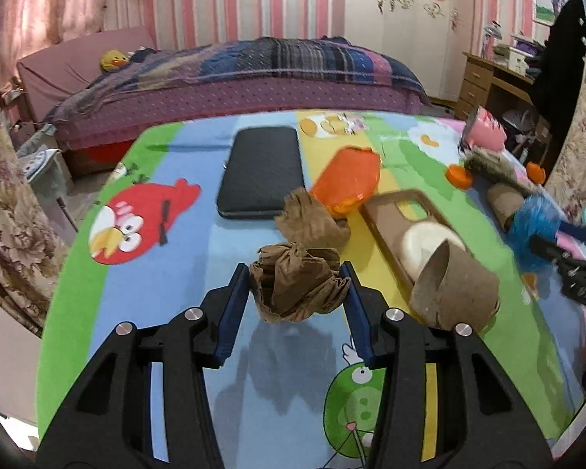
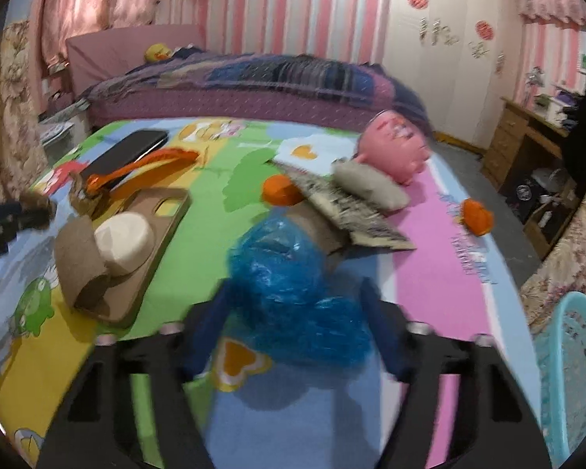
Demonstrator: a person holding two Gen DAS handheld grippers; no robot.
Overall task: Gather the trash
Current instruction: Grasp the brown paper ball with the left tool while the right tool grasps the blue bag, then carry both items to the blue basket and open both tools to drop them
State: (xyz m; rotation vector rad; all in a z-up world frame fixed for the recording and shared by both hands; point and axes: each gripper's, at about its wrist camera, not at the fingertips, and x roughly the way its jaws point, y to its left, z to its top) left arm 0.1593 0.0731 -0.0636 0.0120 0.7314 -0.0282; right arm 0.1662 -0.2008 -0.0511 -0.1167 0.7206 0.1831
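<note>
Left wrist view had our left gripper (image 1: pixel 299 273) with a crumpled brown paper wad (image 1: pixel 299 283) sitting dead centre between the blue pads (image 1: pixel 234 308), both pads right up against its sides, so we read that as pinching the wad rather than spread. It's a lumpy ball with no real long axis, so approach angle hardly mattered. A second brown paper scrap (image 1: pixel 312 219) lay just beyond it, and a cardboard tube (image 1: pixel 455 287) lay to the right, partly on a tan phone case (image 1: pixel 398 211). The black phone (image 1: pixel 261 172) was well clear, further toward the far edge of the cartoon tablecloth (image 1: pixel 156 285).

Over on the right wrist view, our right gripper (image 2: pixel 293 293) straddled a blue plastic bag (image 2: pixel 289 281), scrunched and puffy. That frame was blurry, but the fingers looked closed in on the bag's sides, so we'd call it gripped. The bag butted against another cardboard tube under a printed card (image 2: pixel 351 211), so lifting straight up seemed safer than dragging.

The light blue basket (image 2: pixel 570 371) stood off the tablecloth's right edge, clearly nearer our right hand; open cloth between looked free.
</note>
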